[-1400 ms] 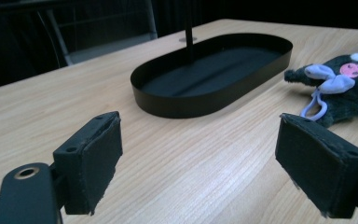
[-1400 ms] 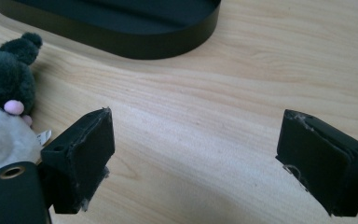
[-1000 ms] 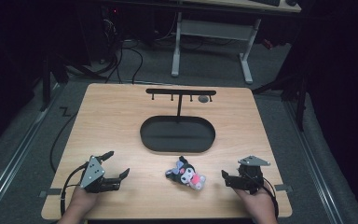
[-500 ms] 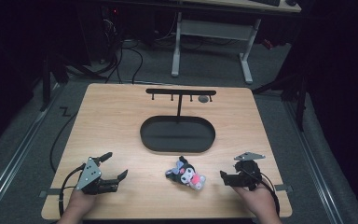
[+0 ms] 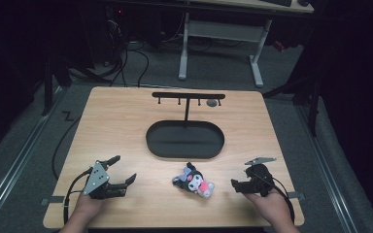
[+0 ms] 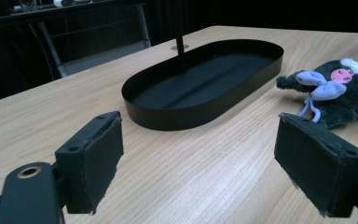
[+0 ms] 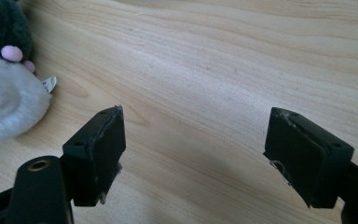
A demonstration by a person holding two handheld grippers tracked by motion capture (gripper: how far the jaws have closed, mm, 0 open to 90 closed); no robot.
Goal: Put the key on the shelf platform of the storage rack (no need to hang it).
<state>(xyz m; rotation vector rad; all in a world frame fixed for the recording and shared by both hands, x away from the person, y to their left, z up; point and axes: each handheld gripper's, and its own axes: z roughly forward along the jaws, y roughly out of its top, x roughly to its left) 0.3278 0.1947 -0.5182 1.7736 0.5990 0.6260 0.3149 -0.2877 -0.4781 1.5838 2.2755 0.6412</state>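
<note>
A small plush toy [image 5: 194,181], dark grey with a white face, pink spots and a lilac bow, lies on the wooden table [image 5: 126,126] near its front edge. My left gripper [image 5: 124,170] rests open to the toy's left, nothing between its jaws; in the left gripper view the toy [image 6: 335,88] lies ahead to the right. My right gripper [image 5: 237,185] stands open on the toy's right, jaws pointing toward it and tilted down at the bare wood [image 7: 205,93], with the toy [image 7: 4,88] at the left edge. A black oval tray [image 5: 184,140] sits mid-table.
A black T-shaped rack [image 5: 188,97] with small hooks rises from the tray's far side, its post [image 6: 179,32] showing in the left gripper view. A round grey disc [image 5: 212,103] lies by the rack. Table legs and cables stand on the floor beyond.
My right gripper has tipped forward and down toward the table and shifted slightly toward the toy. The left gripper has barely moved. The toy lies where it was.
</note>
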